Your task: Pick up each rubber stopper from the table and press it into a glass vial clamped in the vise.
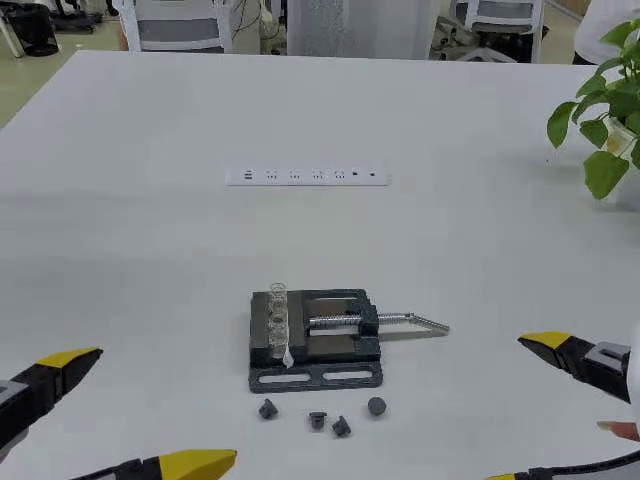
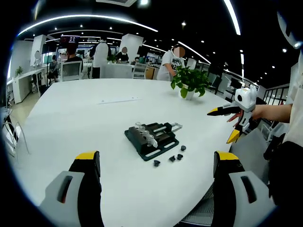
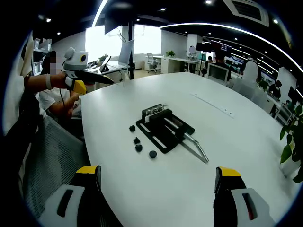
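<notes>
Four small rubber stoppers (image 1: 318,421), dark grey and stubby, loose on the white counter (image 1: 150,250) in a ragged line just in front of the vise (image 1: 315,340). One off the near left corner of the vise base, two close together near the middle, one rounder-looking toward the right; all apart from the base, none touching a vial.

Dark, low, slotted-base vise near the middle of the counter, its silver screw and bent handle (image 1: 415,322) sticking out to the right. A short row of clear glass vials (image 1: 277,318) upright between the vise jaws at the left end, mouths open, no stopper seated in any. Exact count of vials hard to tell.

Left tool (image 2: 157,156) low at the near left edge of the counter, yellow-tipped jaws spread wide apart, nothing between them, pointed toward the vise and well short of the stoppers. Right tool (image 3: 157,170) at the near right edge, likewise spread wide and empty, aimed in from the right, a hand gripping it from behind. Both well apart from the vise and from each other.

Farther back, a white power strip (image 1: 305,176) flat on the counter; a potted plant (image 1: 605,110) at the far right edge.
</notes>
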A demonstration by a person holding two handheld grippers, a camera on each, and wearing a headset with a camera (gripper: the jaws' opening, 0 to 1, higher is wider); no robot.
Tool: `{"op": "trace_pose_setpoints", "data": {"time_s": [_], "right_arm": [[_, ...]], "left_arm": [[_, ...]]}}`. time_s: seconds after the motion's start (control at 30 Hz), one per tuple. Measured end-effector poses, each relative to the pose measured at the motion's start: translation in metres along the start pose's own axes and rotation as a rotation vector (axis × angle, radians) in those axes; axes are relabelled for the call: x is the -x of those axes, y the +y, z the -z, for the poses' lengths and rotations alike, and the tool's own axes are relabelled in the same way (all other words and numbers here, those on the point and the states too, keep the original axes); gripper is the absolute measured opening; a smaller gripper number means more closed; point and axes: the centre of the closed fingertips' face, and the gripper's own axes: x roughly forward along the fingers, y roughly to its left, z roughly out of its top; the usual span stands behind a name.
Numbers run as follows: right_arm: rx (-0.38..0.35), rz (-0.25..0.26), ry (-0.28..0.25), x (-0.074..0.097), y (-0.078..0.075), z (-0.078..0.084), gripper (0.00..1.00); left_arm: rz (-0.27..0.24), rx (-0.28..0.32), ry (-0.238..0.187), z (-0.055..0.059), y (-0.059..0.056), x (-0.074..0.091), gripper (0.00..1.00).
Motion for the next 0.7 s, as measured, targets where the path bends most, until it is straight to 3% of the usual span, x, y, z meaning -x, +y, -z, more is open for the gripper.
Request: {"op": "trace_pose_setpoints", "data": {"time_s": [0.33, 0.57, 0.7], "right_arm": [[-0.003, 0.015, 0.0, 0.0025, -0.0032, -0.0008, 0.99], [-0.024, 0.021, -0.011, 0.0019, -0.0049, -0.0013, 0.99], [-0.029, 0.017, -0.014, -0.0023, -0.0033, -0.0004, 0.99]], "left_arm": [[0.009, 0.011, 0.01, 0.0051, -0.0013, 0.0003, 0.99], [0.018, 0.034, 0.002, 0.0018, -0.0032, -0.0035, 0.99], [0.036, 0.013, 0.01, 0.0004, -0.007, -0.0074, 0.99]]}}
